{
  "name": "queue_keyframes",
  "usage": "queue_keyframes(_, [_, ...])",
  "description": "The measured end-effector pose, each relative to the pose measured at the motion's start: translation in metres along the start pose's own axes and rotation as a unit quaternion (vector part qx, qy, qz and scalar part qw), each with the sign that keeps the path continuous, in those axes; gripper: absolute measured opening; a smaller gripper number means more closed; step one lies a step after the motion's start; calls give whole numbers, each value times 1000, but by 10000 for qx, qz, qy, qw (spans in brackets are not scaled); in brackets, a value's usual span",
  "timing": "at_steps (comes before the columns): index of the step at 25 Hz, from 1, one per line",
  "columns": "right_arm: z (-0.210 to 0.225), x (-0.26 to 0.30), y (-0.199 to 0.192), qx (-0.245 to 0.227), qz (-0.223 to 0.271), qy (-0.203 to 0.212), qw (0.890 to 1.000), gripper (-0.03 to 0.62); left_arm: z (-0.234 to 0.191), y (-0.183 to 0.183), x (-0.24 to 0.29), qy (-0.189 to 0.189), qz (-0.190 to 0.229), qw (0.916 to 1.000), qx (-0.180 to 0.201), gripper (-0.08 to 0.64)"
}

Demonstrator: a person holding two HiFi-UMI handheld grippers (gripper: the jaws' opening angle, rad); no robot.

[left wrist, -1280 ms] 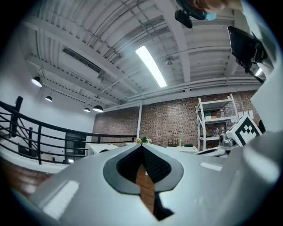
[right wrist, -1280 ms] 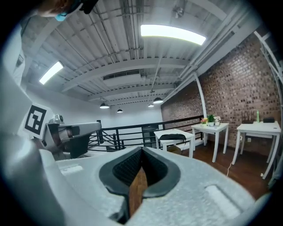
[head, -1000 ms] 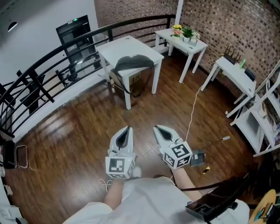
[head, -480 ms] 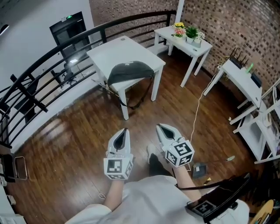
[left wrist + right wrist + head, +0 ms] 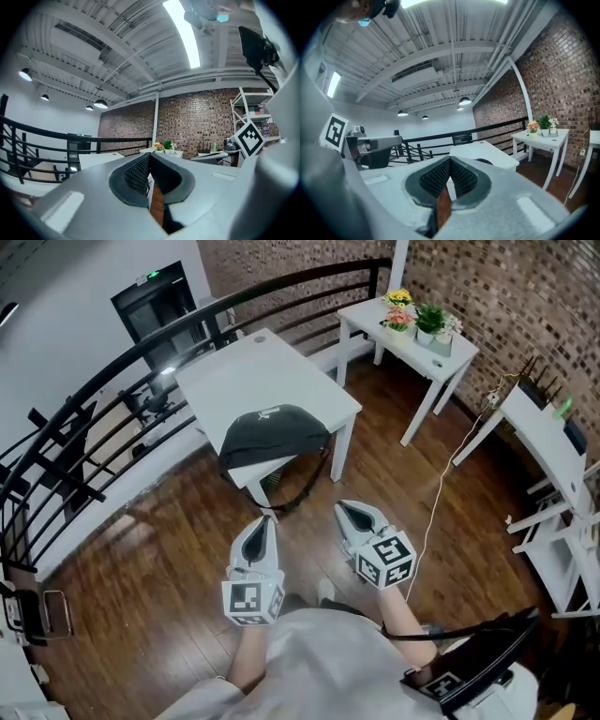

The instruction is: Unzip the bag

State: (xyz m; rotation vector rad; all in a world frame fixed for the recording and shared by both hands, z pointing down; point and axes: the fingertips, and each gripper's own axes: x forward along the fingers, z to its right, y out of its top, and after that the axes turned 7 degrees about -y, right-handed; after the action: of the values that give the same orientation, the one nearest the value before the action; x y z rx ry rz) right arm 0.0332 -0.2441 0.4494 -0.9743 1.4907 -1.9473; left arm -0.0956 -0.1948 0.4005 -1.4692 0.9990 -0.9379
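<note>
I have closed in on the white counter (image 5: 253, 371). In the head view it and the dark bag (image 5: 274, 434) have slid from the upper middle of the frame down toward the centre, just above my jaws. The bag lies at the counter's near edge, its strap hanging below. My left gripper (image 5: 268, 521) and right gripper (image 5: 343, 510) sit side by side at lower centre, both empty with jaws pressed together, not yet at the bag. The zip is untouched; I judge reaching for it comes next.
</note>
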Motion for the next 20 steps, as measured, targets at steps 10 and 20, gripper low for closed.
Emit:
queue_keyframes(10, [74, 112, -42, 200, -750, -219, 9967, -9, -60, -39, 123, -344, -382, 9986, -75, 17])
queue_keyframes(20, [146, 195, -86, -306, -1548, -848, 9838, -9, -99, -112, 226, -1196, -1284, 9833, -490, 17])
